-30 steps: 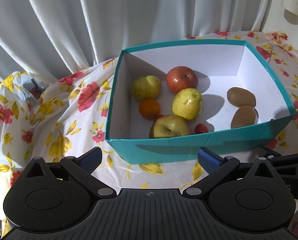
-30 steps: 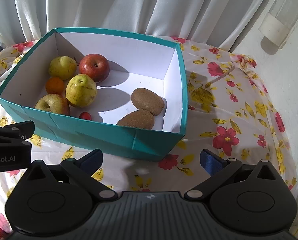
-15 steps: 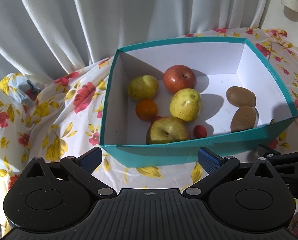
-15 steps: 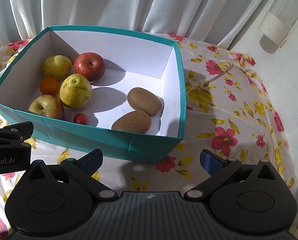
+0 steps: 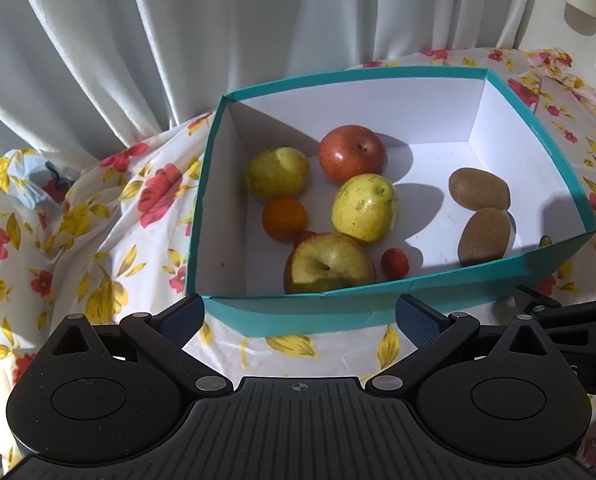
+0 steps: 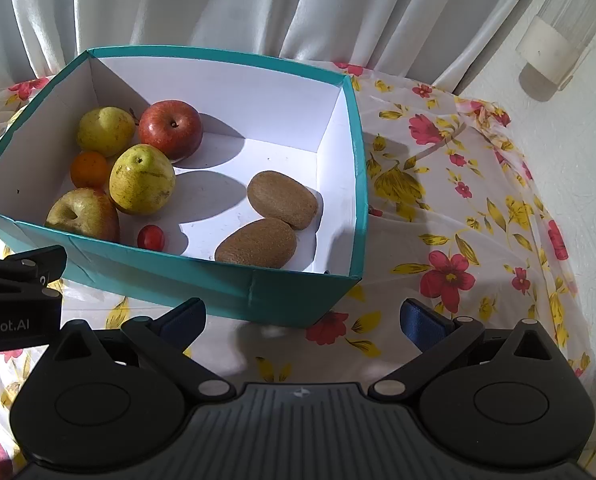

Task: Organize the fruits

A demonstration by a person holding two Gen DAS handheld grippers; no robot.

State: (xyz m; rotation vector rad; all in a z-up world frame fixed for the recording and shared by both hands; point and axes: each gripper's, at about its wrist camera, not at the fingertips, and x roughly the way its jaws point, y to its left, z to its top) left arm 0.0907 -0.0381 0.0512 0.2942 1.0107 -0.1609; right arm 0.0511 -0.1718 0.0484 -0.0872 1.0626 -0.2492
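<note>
Fruits lie in a teal box (image 5: 377, 312) with white inner walls, set on a flowered cloth (image 5: 110, 248) before a white curtain (image 5: 218, 40). Left to right in my left wrist view: a yellow-green pear (image 5: 278, 174) by the left wall; an orange (image 5: 284, 219) just in front of it; a red apple (image 5: 352, 154) toward the back; a second pear (image 5: 363, 208) in front of that apple; a yellow-red apple (image 5: 329, 264) against the near wall, with a small red fruit partly hidden behind it; a cherry (image 5: 395, 263) just beside that apple; then, well apart on the right, two kiwis (image 5: 479, 189) touching each other, the nearer one (image 5: 484, 236) close to the near wall.

My left gripper (image 5: 299, 316) hangs in front of the box's near wall, fingers spread wide, holding nothing; its left pad (image 5: 182, 318) sits just beside the box's near left corner. Part of my right gripper's body shows at the right edge.

In my right wrist view the same box (image 6: 353, 160) sits up and to the left. My right gripper (image 6: 301, 318) is in front of the box's near right corner, fingers likewise spread and empty, over the cloth (image 6: 457, 200). My left gripper's black body shows at the left edge. A white wall (image 6: 569, 128) stands at the right.
</note>
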